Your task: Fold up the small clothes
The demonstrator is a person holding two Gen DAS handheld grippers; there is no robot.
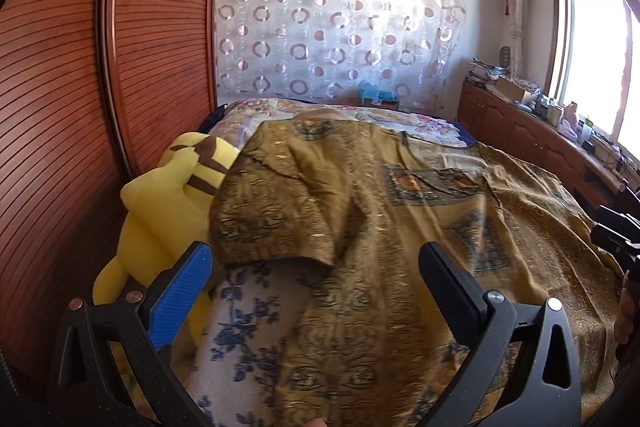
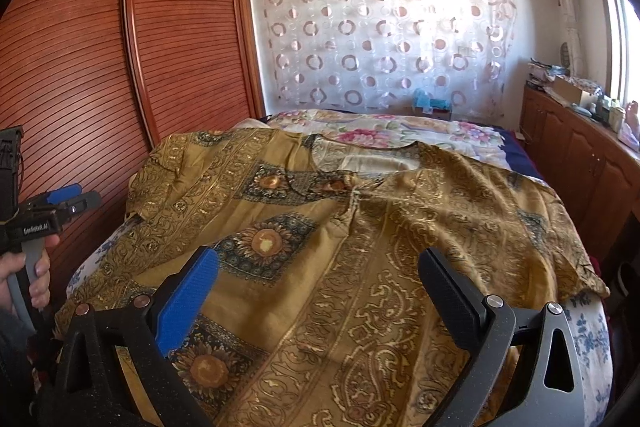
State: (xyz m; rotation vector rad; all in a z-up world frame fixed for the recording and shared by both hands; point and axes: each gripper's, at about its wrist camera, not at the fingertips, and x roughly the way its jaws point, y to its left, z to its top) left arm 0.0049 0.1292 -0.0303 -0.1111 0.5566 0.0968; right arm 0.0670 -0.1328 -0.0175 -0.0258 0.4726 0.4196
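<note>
A gold-brown patterned short-sleeved shirt (image 1: 360, 211) (image 2: 360, 227) lies spread flat on the bed, collar toward the far wall, its left sleeve (image 1: 272, 215) laid out toward the wardrobe. My left gripper (image 1: 316, 263) hovers open above the shirt's lower left part, with nothing between its blue and black fingers. My right gripper (image 2: 320, 271) hovers open above the shirt's lower middle, also holding nothing. In the right wrist view the left gripper (image 2: 64, 201) shows at the far left, held by a hand (image 2: 36, 275).
The bed carries a blue-flowered sheet (image 1: 248, 323) and a pink floral quilt (image 2: 380, 133) at its head. A yellow plush toy (image 1: 168, 203) lies at the bed's left edge against the louvred wooden wardrobe (image 1: 100, 87). A cluttered low wooden cabinet (image 2: 576, 147) runs along the right under the window.
</note>
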